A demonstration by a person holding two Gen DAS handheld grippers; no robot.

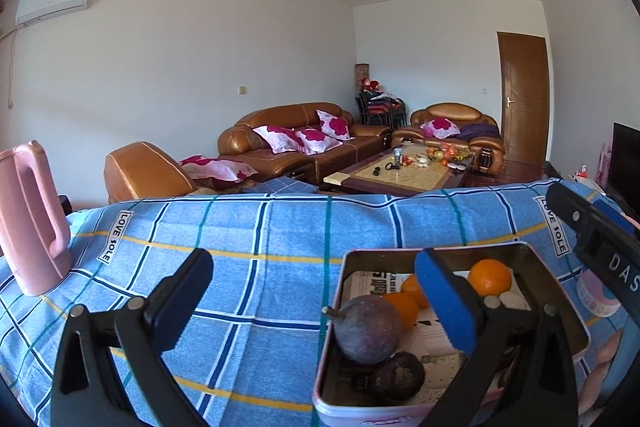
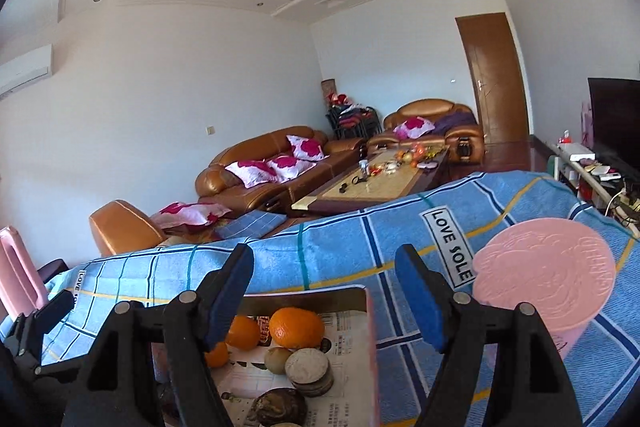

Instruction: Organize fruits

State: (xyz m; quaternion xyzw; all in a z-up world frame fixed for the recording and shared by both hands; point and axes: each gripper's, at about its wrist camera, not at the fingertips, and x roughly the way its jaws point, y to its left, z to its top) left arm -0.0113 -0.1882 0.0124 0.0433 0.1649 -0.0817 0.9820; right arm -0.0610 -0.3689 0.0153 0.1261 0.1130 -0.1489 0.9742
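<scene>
A pink-rimmed rectangular tin (image 1: 540, 259) lined with newspaper stands on the blue checked cloth (image 1: 260, 227). It holds oranges (image 1: 490, 277), a dull purple passion fruit (image 1: 366, 329) and a darker wrinkled one (image 1: 402, 373). My left gripper (image 1: 316, 295) is open and empty, its right finger over the tin. In the right wrist view the tin (image 2: 370, 347) shows oranges (image 2: 296, 327), a kiwi-like fruit (image 2: 277, 359), a pale round fruit (image 2: 307, 367) and a dark wrinkled fruit (image 2: 276, 407). My right gripper (image 2: 324, 291) is open and empty above the tin's far right corner.
A pink kettle (image 1: 28, 223) stands on the cloth at the left. A pink round lidded container (image 2: 544, 283) stands right of the tin. The right gripper's black body (image 1: 600, 243) reaches in beside the tin. Beyond the cloth's far edge are sofas and a coffee table (image 1: 400, 175).
</scene>
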